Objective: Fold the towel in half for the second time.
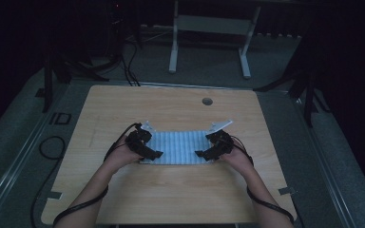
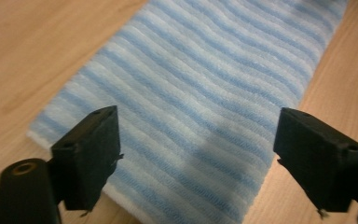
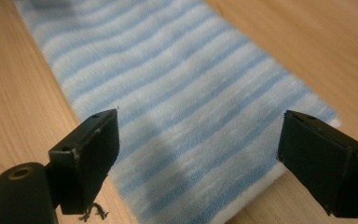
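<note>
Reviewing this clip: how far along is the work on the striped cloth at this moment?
Done, apparently: the blue-and-white striped cloth lies flat as a neat folded rectangle on the wooden table. In hand: nothing is gripped; the left gripper and right gripper sit at its two ends with jaws open, cloth below them. Left: probably only drawing the hands away, or one more fold if intended.

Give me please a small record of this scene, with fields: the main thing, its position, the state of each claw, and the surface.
thing: blue and white striped cloth, folded into a flat rectangle
position: lying on the table, near its middle, between the two hands
left claw: open, jaws wide apart over the left end of the cloth, not gripping it
right claw: open, jaws wide apart over the right end of the cloth, not gripping it
surface: light wooden table
</note>
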`<state>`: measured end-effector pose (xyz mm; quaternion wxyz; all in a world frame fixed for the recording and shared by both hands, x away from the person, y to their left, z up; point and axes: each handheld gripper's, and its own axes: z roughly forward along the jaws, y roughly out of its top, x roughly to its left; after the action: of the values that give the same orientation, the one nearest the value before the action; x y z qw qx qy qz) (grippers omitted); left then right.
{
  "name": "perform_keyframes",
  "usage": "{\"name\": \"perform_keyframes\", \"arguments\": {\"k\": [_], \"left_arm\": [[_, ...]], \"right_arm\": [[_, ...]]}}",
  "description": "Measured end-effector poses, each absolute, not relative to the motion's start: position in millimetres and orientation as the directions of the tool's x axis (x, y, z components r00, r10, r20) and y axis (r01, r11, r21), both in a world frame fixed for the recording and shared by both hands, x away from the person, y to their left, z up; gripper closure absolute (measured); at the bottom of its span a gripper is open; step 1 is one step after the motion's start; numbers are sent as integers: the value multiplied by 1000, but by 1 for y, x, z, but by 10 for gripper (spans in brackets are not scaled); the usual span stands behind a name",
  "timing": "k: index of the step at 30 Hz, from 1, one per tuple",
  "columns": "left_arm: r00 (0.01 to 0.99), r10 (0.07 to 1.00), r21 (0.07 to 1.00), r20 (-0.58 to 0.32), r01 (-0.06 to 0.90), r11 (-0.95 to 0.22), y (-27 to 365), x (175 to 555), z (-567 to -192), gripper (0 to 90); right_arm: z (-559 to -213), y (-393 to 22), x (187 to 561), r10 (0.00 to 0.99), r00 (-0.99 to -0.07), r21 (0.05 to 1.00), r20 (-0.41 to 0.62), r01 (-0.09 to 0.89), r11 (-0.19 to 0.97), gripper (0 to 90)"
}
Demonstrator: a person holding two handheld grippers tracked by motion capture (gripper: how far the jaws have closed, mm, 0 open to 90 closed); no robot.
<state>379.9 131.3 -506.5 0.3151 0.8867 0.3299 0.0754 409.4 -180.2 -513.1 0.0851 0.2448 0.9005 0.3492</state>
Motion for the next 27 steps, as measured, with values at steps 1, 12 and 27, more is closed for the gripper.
{"name": "perform_keyframes", "arguments": {"k": [1,12,27], "left_arm": [[771,633,617,-71,532,-580,131,377,-507,129],[731,681,664,-38,528,-529,146,356,-518,20],[657,753,700,-40,556,-448,192,336,-532,19]], "right_arm": [[-512,-182,408,503,-864,684,19,378,624,121],[-523,-210,399,561,-828,720,6,393,573,118],[-535,-247,389,603,-798,725,4,418,548,118]]}}
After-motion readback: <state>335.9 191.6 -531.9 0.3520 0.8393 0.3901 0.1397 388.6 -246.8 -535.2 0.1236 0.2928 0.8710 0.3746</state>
